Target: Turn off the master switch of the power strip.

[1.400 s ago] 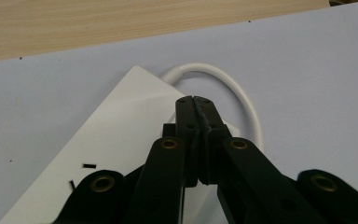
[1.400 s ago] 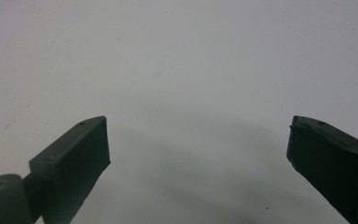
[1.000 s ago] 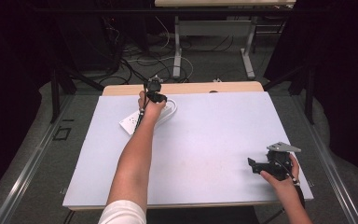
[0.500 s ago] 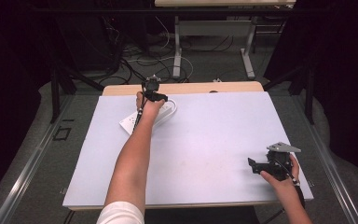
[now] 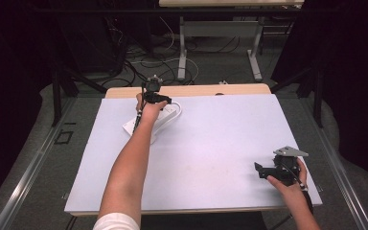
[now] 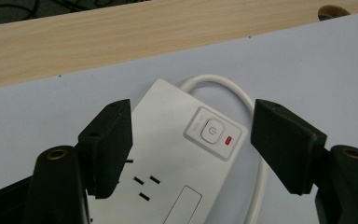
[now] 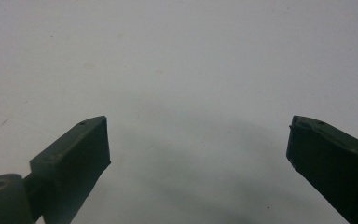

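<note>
A white power strip (image 6: pixel 177 158) lies flat on the white table sheet (image 5: pixel 211 143) near the far left. It has a round power button (image 6: pixel 212 129) beside a small red light (image 6: pixel 230 139), and its white cable (image 6: pixel 235 93) loops off its end. My left gripper (image 6: pixel 191 144) hovers open just above the switch end, jaws spread on either side of the strip. In the high view the strip (image 5: pixel 165 115) peeks out from under that left gripper (image 5: pixel 152 96). My right gripper (image 5: pixel 268 171) rests near the front right of the sheet, open over bare sheet (image 7: pixel 196 93).
A strip of wooden tabletop (image 6: pixel 121 37) runs along the far edge beyond the sheet. Behind the table are metal table legs (image 5: pixel 182 48) and loose cables (image 5: pixel 143 57) on the floor. Dark surroundings flank both sides.
The left gripper has shifted very slightly over the power strip. The right gripper has stayed where it was.
</note>
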`<action>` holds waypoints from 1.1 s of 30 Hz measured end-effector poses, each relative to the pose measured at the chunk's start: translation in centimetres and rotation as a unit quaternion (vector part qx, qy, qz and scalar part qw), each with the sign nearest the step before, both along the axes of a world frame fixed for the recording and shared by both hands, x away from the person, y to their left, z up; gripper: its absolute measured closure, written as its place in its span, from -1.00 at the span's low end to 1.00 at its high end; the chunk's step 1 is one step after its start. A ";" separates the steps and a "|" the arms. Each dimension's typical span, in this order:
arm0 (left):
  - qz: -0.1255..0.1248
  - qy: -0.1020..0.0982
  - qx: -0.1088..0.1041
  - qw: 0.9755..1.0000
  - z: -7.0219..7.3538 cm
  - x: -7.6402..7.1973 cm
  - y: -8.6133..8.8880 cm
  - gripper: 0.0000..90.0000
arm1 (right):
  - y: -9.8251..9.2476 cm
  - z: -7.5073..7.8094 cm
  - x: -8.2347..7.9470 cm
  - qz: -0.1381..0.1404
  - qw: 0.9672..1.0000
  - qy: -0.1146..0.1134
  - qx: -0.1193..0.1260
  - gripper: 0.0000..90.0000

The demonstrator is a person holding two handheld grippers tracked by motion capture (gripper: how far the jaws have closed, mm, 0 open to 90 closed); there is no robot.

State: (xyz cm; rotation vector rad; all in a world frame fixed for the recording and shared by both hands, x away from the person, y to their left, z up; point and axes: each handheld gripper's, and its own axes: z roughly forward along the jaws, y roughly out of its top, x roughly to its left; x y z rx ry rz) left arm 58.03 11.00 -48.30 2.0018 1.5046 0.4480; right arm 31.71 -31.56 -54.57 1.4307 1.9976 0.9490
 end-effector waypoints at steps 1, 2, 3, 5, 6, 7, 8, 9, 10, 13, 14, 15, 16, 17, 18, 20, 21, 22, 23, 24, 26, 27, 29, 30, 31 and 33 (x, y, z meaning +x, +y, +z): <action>-0.001 0.001 0.002 1.000 0.2 -0.1 0.1 -0.38 | 0.0 0.0 0.0 0.002 1.000 -0.002 0.000 -0.88; 0.002 0.005 -0.001 1.000 0.3 -0.3 0.0 -0.39 | 0.0 0.0 0.0 0.002 1.000 -0.003 -0.003 -0.88; 0.005 0.009 -0.006 1.000 0.3 -0.4 0.0 -0.39 | 0.1 0.0 0.0 0.002 1.000 -0.003 -0.001 -0.88; -0.006 0.010 -0.001 1.000 0.5 -0.6 0.0 -0.45 | 0.1 0.0 0.0 0.003 1.000 -0.002 -0.001 -0.88; -0.008 0.011 -0.001 1.000 0.6 -0.8 -0.1 -0.50 | 0.1 0.0 0.0 0.004 1.000 -0.002 -0.002 -0.88; -0.010 0.010 -0.001 1.000 0.6 -0.9 -0.1 -0.55 | 0.1 0.0 0.0 0.004 1.000 -0.001 -0.003 -0.88; -0.014 0.014 0.001 1.000 0.8 -1.0 -0.2 -0.62 | 0.1 0.0 0.0 0.005 1.000 -0.002 -0.004 -0.88; -0.015 0.016 0.005 1.000 0.8 -1.1 -0.2 -0.65 | 0.1 0.0 0.0 0.006 1.000 -0.003 -0.006 -0.88; -0.016 0.015 0.014 1.000 0.9 -1.3 -0.3 -0.65 | 0.1 0.0 0.0 0.005 1.000 -0.003 -0.005 -0.88; -0.020 0.019 0.006 1.000 1.0 -1.6 -0.4 -0.80 | 0.2 0.0 -0.1 0.004 1.000 0.000 -0.005 -0.88; -0.024 0.024 0.006 0.999 1.1 -1.7 -0.4 -0.87 | 0.2 0.0 -0.1 0.004 1.000 -0.001 -0.006 -0.88; -0.025 0.025 0.007 0.999 1.2 -1.8 -0.4 -0.92 | 0.2 0.0 -0.1 0.004 1.000 -0.001 -0.008 -0.88; -0.028 0.025 0.007 0.999 1.3 -2.0 -0.4 -0.96 | 0.2 0.0 -0.1 0.004 1.000 -0.002 -0.008 -0.88; -0.026 0.021 0.002 0.999 1.3 -2.2 -0.5 -0.98 | 0.3 0.0 -0.1 0.003 1.000 -0.001 -0.007 -0.88; -0.029 0.021 -0.003 0.999 1.4 -2.4 -0.4 -0.99 | 0.3 0.0 0.0 0.005 1.000 -0.002 -0.007 -0.88; -0.033 0.019 -0.014 0.999 1.5 -2.8 -0.2 -0.99 | 0.2 0.0 0.0 0.006 1.000 -0.003 -0.009 -0.88; -0.033 0.017 -0.015 0.999 1.5 -3.0 -0.2 -0.99 | 0.2 0.0 0.0 0.006 1.000 -0.003 -0.009 -0.88; -0.035 0.016 -0.017 0.999 1.5 -3.2 -0.1 -0.99 | 0.2 0.0 0.0 0.006 1.000 -0.003 -0.009 -0.88; -0.036 0.015 -0.017 0.999 1.5 -3.5 0.0 -0.99 | 0.3 0.0 -0.1 0.005 1.000 -0.003 -0.010 -0.88; -0.040 0.013 -0.022 0.999 1.6 -3.7 0.1 -0.99 | 0.3 0.0 -0.1 0.004 1.000 -0.002 -0.010 -0.88; -0.044 0.013 -0.033 0.998 1.7 -4.1 0.3 -0.99 | 0.4 0.0 -0.1 0.003 1.000 -0.001 -0.009 -0.88; -0.048 0.011 -0.036 0.998 1.8 -4.3 0.4 -0.99 | 0.4 0.0 -0.1 0.002 1.000 -0.002 -0.010 -0.88; -0.052 0.007 -0.037 0.998 2.0 -4.8 0.6 -0.99 | 0.4 0.0 -0.1 0.004 1.000 -0.002 -0.010 -0.88; -0.053 0.006 -0.040 0.998 2.1 -5.0 0.6 -0.99 | 0.4 0.0 -0.1 0.001 1.000 -0.002 -0.010 -0.88; -0.053 0.005 -0.044 0.998 2.2 -5.3 0.7 -0.99 | 0.4 0.0 -0.1 0.003 1.000 -0.002 -0.013 -0.88; -0.060 0.002 -0.047 0.997 2.5 -5.7 1.0 -0.99 | 0.4 -0.1 0.0 0.006 1.000 -0.003 -0.011 -0.88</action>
